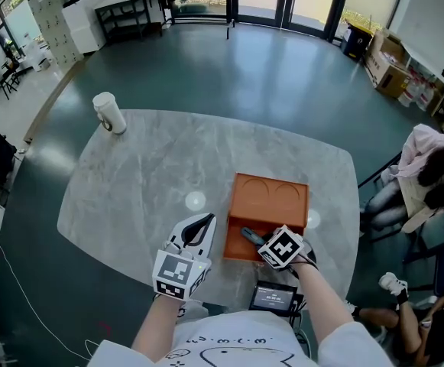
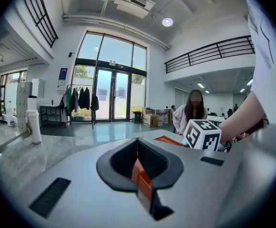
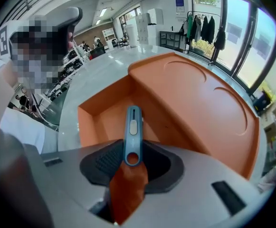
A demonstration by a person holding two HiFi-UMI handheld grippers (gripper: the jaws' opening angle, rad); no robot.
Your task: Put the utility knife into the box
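An orange box (image 1: 270,193) lies on the grey marble table (image 1: 153,174), its open compartment on the near side. My right gripper (image 1: 258,243) is shut on a blue utility knife (image 1: 250,236) and holds it over that compartment. In the right gripper view the utility knife (image 3: 132,132) sticks out from between the jaws, pointing into the orange box (image 3: 199,103), above its floor. My left gripper (image 1: 199,228) hovers just left of the box, shut with nothing in it. The left gripper view shows the left gripper (image 2: 138,161) with its jaws together, and a sliver of the box (image 2: 168,139) beyond.
A white cup (image 1: 108,113) stands at the table's far left corner. A small dark device with a screen (image 1: 273,297) sits at the near table edge under my right arm. A person (image 1: 432,178) sits on a chair off the table's right side.
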